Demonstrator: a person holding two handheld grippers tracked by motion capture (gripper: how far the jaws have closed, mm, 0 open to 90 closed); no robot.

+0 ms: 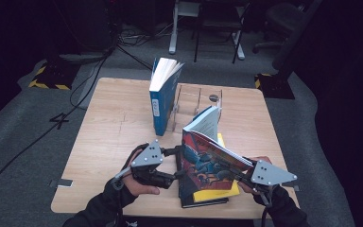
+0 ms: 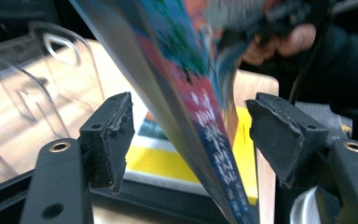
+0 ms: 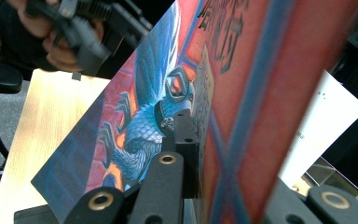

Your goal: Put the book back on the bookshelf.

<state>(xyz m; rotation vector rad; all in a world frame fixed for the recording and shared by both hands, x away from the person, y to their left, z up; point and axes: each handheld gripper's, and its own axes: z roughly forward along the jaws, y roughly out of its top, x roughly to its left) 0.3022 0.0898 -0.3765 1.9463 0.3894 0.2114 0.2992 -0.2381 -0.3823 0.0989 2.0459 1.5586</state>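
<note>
Right claw [image 1: 242,174] clamps the illustrated book [image 1: 208,163]; left claw [image 2: 191,140] gapes wide around its spine, pads clear.

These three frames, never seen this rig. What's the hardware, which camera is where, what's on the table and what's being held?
No robot arm here: a person holds a hand-operated two-jaw gripper in each hand. The high view looks down from above the person's side of the table. The other two cameras ride on the grippers and look along their black jaws.

On the table: a blue book standing upright beside a clear acrylic rack, and a yellow book on a black book, both lying flat.

The right gripper is shut on the colourful illustrated book, holding it tilted above the flat ones. The left gripper is open: that book's spine edge runs between its pads, which do not press on it.
</note>
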